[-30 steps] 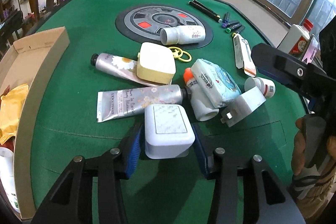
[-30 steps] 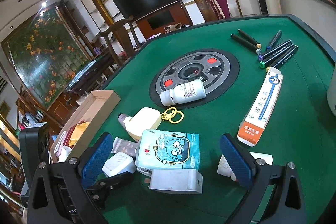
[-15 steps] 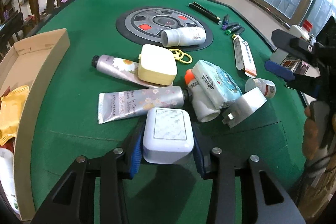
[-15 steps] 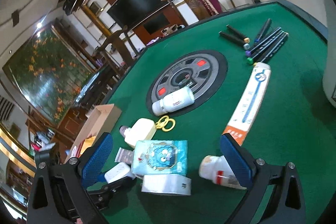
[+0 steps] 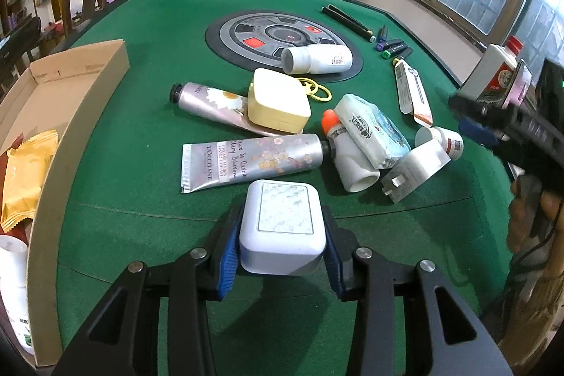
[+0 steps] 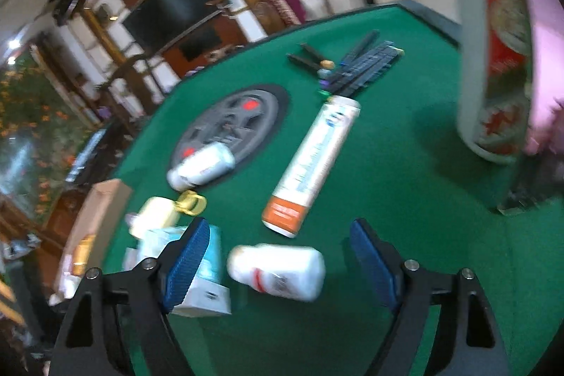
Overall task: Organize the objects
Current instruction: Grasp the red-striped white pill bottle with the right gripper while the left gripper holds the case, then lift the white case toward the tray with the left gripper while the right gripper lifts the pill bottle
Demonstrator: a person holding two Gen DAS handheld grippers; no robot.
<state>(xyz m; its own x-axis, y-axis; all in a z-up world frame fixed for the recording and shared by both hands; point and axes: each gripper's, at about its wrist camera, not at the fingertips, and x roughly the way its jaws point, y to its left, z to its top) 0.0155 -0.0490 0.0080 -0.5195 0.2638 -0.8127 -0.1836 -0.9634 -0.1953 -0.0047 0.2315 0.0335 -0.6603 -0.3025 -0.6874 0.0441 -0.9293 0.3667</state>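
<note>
Left wrist: my left gripper pinches the pale blue case.
My right gripper is closing around a small white bottle, pads clear; tissue pack crowds its left finger.

left claw clamped shut, right claw closing, angled down

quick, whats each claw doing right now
Left claw: shut on the pale blue case.
Right claw: open and closing, with the small white bottle between its pads, not yet gripped.
</note>
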